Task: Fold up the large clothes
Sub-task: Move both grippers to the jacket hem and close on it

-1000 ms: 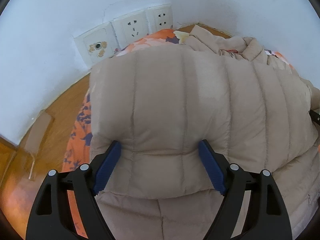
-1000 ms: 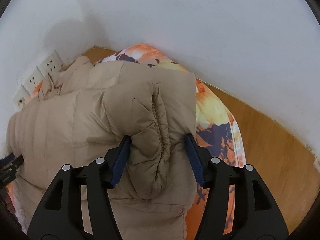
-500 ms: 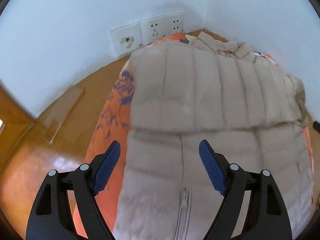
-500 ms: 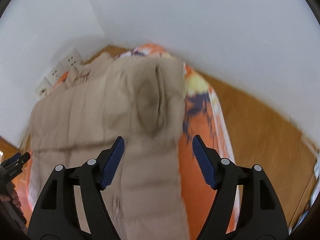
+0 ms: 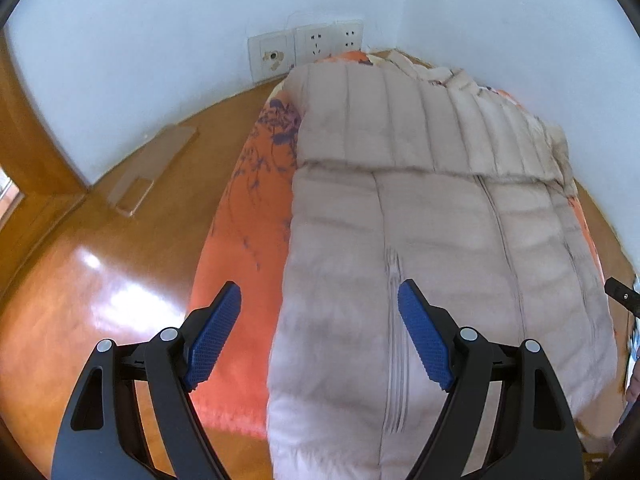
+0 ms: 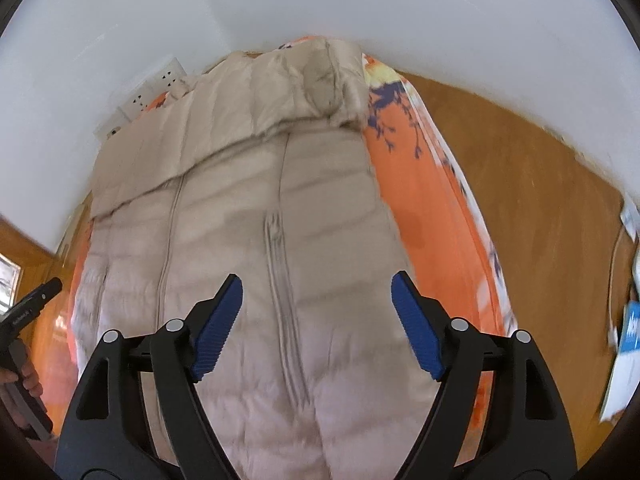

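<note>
Glossy orange-brown wooden floor [image 5: 80, 280] runs up to pale bluish-white walls [image 5: 160, 40] that meet in a corner, and on it lies an orange floral-printed blanket [image 5: 244, 216] with purple branch patterns along its edges. We see the beige quilted puffer coat [image 5: 440, 240] spread lengthwise on that blanket, covering most of it; its far part is folded back over the body, forming a doubled band with a crosswise edge, and a zipper [image 6: 280, 280] runs down the near half. A row of white wall sockets [image 5: 308, 46] sits low on the wall just beyond the coat's far end, and a flat brown board [image 5: 152, 168] lies on the floor near the wall, well apart from the blanket. From the right wrist view, some white and blue papers [image 6: 628, 344] lie blurred at the floor's right edge. Our left tool [image 5: 320, 336] hangs above the coat's left border with its blue pads spread wide, one pad over the blanket and the other over the coat, pinching nothing. Our right tool [image 6: 316, 324] hovers over the zipper area, its jaws opening, with the coat below them but nothing gripped. No containers appear, and nothing lies on top of the coat.
</note>
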`<state>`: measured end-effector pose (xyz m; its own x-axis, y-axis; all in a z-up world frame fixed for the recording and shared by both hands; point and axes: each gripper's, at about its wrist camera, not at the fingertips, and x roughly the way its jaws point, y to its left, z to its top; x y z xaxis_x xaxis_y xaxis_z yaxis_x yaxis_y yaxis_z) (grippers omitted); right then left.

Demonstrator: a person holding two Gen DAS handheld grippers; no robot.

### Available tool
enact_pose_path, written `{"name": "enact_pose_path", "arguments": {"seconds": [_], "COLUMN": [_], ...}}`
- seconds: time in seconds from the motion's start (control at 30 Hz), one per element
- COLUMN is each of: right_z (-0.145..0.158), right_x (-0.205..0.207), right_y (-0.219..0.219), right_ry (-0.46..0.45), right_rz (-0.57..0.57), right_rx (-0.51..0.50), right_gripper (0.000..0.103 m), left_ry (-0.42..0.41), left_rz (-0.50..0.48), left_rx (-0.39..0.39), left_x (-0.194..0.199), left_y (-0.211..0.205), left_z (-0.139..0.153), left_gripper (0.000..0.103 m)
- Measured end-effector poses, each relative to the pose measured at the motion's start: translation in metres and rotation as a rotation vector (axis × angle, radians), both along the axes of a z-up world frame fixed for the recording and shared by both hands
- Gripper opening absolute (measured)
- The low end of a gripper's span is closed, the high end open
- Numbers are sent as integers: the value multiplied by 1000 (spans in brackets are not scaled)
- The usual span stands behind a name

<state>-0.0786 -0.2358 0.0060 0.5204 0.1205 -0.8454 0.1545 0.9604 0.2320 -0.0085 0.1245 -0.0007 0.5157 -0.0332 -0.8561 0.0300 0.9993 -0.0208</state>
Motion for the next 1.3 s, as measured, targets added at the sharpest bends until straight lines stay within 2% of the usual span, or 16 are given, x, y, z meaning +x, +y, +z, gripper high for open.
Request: {"name": "enact_pose_path", "arguments": {"seconds": [0.33,0.53,0.73,0.87,1.0,1.13,1.3], "right_z": [-9,-20,-19,-22,-29,-40,-46], "right_x": [-58,-80,-89,-86,-82,-78,-74], "right_y": [12,23,23,11,8,10,11], "right_ry": [10,13,-4,12,34,59,69], "right_rz": [-17,-13,-51,-77,-70,-47,-37], "right_rx": [-16,-84,-150,-125,-156,-180,-172], "right_gripper": [77,78,78,78,80,83,86], "left_ry": [49,96,119,122,127,132,150], "left_rz": [-31,-34,-22,-34,-58,-69,-82], "left_rx": [-51,-92,-116,-123,-138,-101,-129], "left_x": [-45,-64,-72,-74,-77,-79,-78], "left_y": [21,33,39,39,34,28,23], "left_z": [-19,-36,-45,-46,-49,-57,-61], "left_gripper": [79,79,79,79,79,79,79]}}
